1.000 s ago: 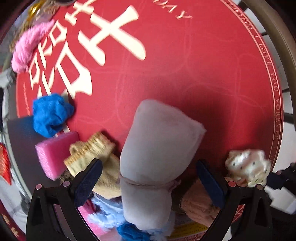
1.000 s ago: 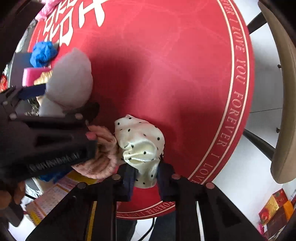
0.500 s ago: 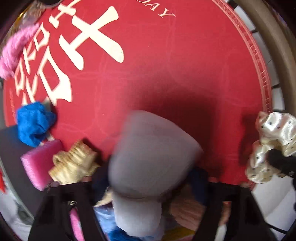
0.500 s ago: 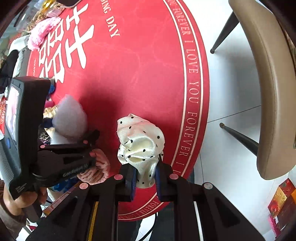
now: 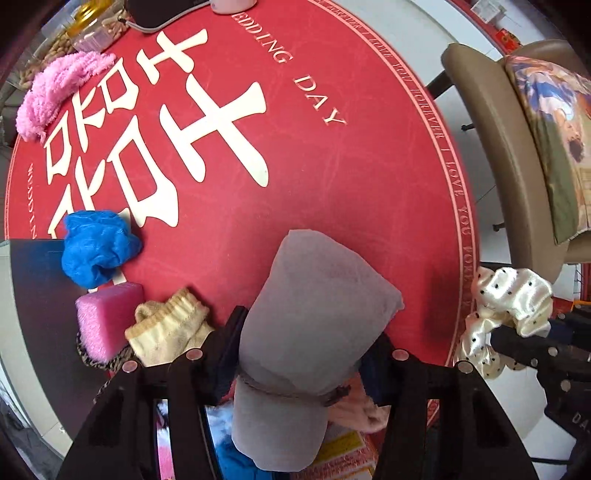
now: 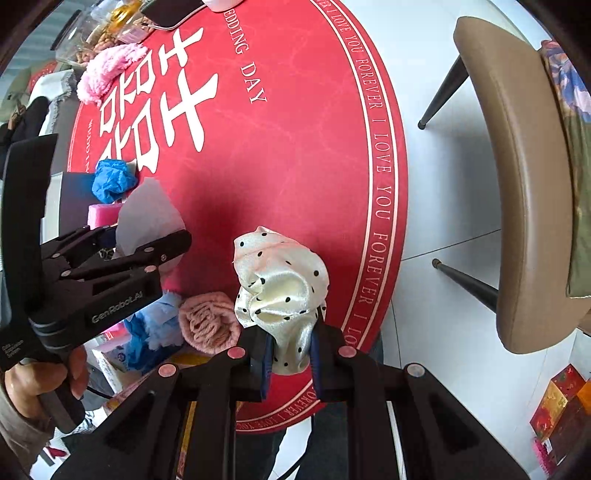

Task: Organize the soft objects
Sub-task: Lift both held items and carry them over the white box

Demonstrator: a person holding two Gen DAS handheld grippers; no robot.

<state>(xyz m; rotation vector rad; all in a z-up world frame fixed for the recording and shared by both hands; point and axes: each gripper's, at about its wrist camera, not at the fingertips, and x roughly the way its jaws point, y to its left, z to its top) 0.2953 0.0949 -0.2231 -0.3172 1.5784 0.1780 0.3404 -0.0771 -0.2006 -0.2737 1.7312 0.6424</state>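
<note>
A grey rolled towel (image 5: 317, 314), tied with a cord, is between the pads of my left gripper (image 5: 306, 354), whose jaws are closing and pressing its sides. The roll hangs above the red round table (image 5: 332, 166). From the right wrist view, the left gripper (image 6: 147, 254) shows at the left, holding that grey roll (image 6: 147, 218). My right gripper (image 6: 291, 354) is shut on a cream polka-dot scrunchie (image 6: 280, 284), held above the table's near edge. The scrunchie (image 5: 509, 302) also shows at the right of the left wrist view.
A blue cloth (image 5: 98, 251), a pink sponge (image 5: 107, 321) and a cream sock (image 5: 166, 332) lie at the table's left. A fluffy pink cloth (image 5: 55, 92) lies far left, near jars (image 5: 85, 29). A pink knitted piece (image 6: 207, 321) sits by the near edge. A tan chair (image 6: 517, 184) stands right.
The left jaws went from wide apart to pressing on the grey roll and lifted it. The right gripper rose with the scrunchie, so more table and floor show.
</note>
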